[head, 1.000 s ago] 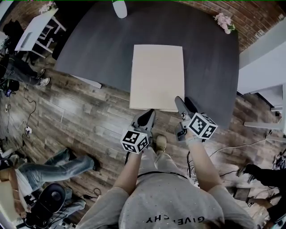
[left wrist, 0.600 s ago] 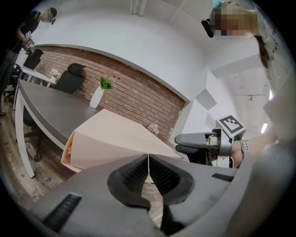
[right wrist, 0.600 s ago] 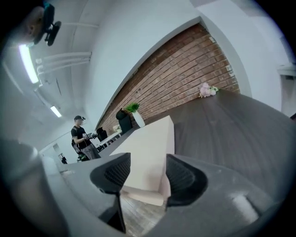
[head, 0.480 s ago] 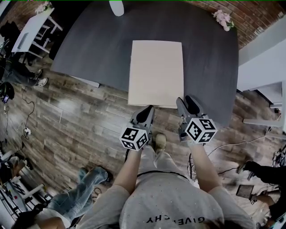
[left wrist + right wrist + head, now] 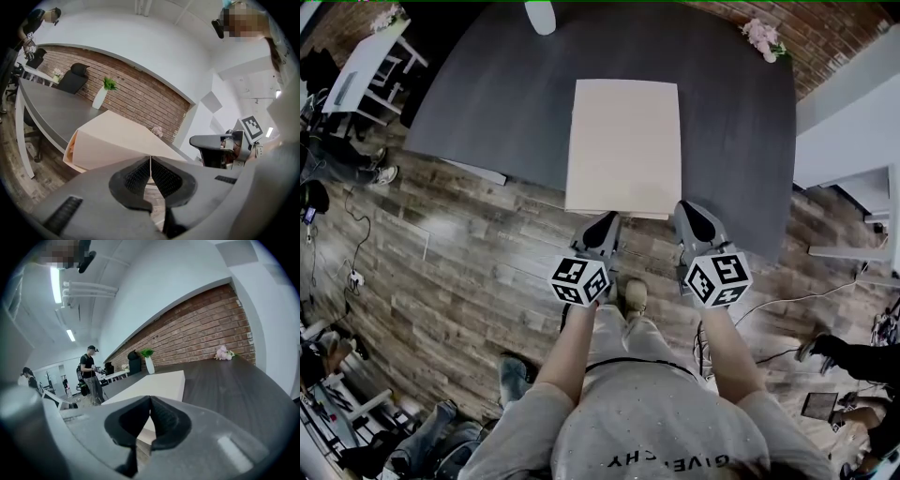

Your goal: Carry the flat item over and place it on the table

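Setting the board (image 5: 623, 141) on the table (image 5: 487, 84), looks like. L gripper (image 5: 605, 221) is pinching its near edge, R gripper (image 5: 686, 208) has just been closing, empty. Next, prob L letting go.

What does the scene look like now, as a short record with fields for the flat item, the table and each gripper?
item: flat beige box, on the table, near end past its edge
table: dark grey, with white vase and flowers
left gripper: shut on the box's near edge
right gripper: just closed, shut at the near right corner; hold unclear
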